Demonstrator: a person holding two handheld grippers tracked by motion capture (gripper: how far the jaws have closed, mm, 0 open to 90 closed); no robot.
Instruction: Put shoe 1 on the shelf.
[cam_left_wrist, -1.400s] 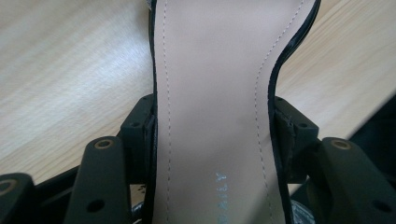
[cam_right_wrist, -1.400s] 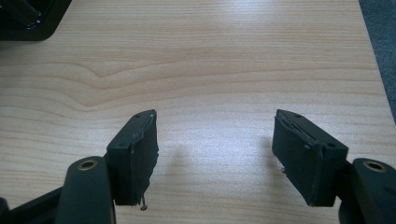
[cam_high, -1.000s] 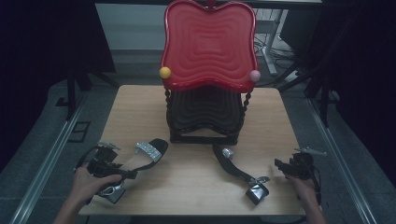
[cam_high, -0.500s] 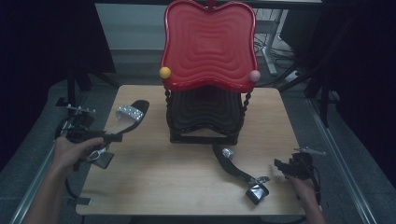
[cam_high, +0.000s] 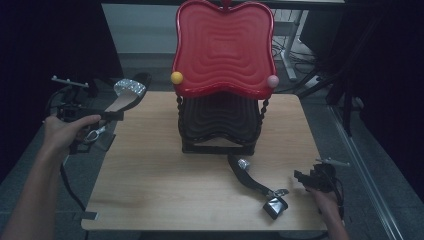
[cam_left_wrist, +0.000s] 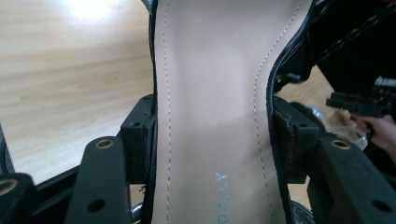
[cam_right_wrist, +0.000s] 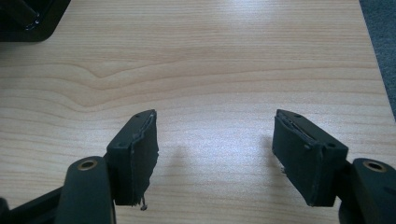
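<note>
At the table's far left edge, the left gripper (cam_high: 107, 116) clamps a light, stiff-soled sandal (cam_high: 126, 95) across its narrow waist, aloft, while the right gripper (cam_right_wrist: 215, 154) rests unclenched, empty.

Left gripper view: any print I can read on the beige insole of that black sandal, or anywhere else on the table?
"DAILY" stands in faint silver letters on the beige insole of the black sandal clamped in the left gripper; the print runs off the bottom edge, so more may follow.
Nothing else is legible: the red wavy-topped rack, the second black sandal and the light wooden table show no readable print.
</note>
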